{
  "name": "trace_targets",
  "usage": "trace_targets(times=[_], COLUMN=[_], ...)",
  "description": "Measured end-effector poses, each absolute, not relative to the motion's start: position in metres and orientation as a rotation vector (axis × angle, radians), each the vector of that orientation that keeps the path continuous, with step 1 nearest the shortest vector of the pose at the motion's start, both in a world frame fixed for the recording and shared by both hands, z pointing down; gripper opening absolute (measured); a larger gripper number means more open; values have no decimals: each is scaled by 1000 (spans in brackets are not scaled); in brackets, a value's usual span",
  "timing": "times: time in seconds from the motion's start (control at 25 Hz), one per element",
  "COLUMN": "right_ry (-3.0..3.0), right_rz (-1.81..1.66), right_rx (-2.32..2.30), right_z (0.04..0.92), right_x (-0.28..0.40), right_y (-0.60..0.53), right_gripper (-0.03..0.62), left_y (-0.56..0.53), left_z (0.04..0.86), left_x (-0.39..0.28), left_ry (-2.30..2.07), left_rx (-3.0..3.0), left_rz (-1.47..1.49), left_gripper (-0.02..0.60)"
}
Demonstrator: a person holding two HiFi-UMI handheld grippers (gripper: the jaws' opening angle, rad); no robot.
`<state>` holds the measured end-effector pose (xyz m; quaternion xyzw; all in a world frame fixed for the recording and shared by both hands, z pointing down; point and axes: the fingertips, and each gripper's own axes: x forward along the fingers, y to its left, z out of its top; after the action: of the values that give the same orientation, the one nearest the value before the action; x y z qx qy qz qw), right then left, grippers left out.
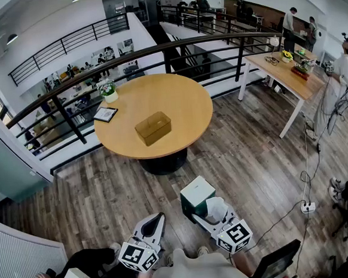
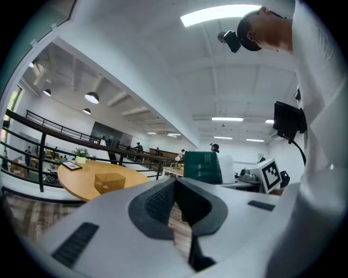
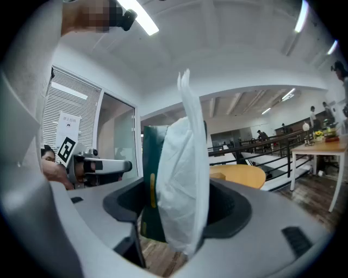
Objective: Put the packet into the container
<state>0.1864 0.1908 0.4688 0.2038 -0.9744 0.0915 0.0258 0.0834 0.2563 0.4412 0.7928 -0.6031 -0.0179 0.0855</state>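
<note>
A green-and-white soft plastic packet (image 3: 182, 179) is held upright between the jaws of the right gripper (image 1: 205, 212), which are clamped on its sides, low over the wooden floor (image 1: 247, 159). The left gripper (image 1: 158, 219) is seen just beside it, jaws closed together on nothing. The amber transparent rectangular container (image 1: 153, 128) is set on the round wooden bench (image 1: 177, 99), well apart from both grippers.
</note>
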Motion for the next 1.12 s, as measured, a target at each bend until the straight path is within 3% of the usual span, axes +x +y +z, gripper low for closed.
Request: trace_targets(times=[1.12], right_ry=[-3036], right_rz=[263], right_rx=[486], right_z=[461], right_x=[187], right_y=[195], right_gripper=[313], left_y=[263], left_z=[446], left_x=[95], left_ry=[-1849], left_rx=[2304], left_rz=[-34], left_gripper=[5])
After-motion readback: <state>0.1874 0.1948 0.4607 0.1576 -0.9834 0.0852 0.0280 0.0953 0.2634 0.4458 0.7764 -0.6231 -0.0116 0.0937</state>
